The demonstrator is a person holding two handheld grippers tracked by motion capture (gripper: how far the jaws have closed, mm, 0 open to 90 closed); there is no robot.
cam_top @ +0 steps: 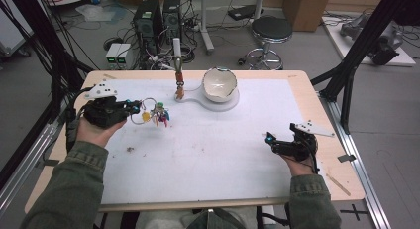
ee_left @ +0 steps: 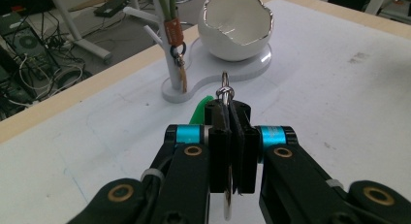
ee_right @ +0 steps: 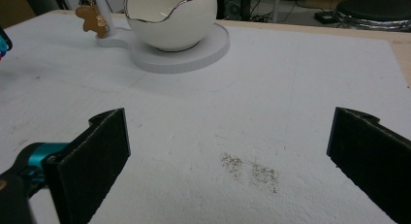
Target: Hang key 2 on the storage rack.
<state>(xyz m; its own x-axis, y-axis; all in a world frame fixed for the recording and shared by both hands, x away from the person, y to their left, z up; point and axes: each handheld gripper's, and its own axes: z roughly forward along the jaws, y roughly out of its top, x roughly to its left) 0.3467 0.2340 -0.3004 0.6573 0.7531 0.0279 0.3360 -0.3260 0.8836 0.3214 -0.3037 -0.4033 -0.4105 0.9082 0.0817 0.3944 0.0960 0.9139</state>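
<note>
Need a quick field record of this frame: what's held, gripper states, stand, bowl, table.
held item: key ring with a bunch of colourful keys and tags, lifted off the table
left gripper: shut on the key ring, ring pinched between the jaws
right gripper: open, nothing between the jaws, over bare table
stand: white branch-shaped holder on a white base, one keychain hanging from it
bowl: white eggshell-shaped bowl on the same base, looks empty
table: white mat, a few dark specks
</note>
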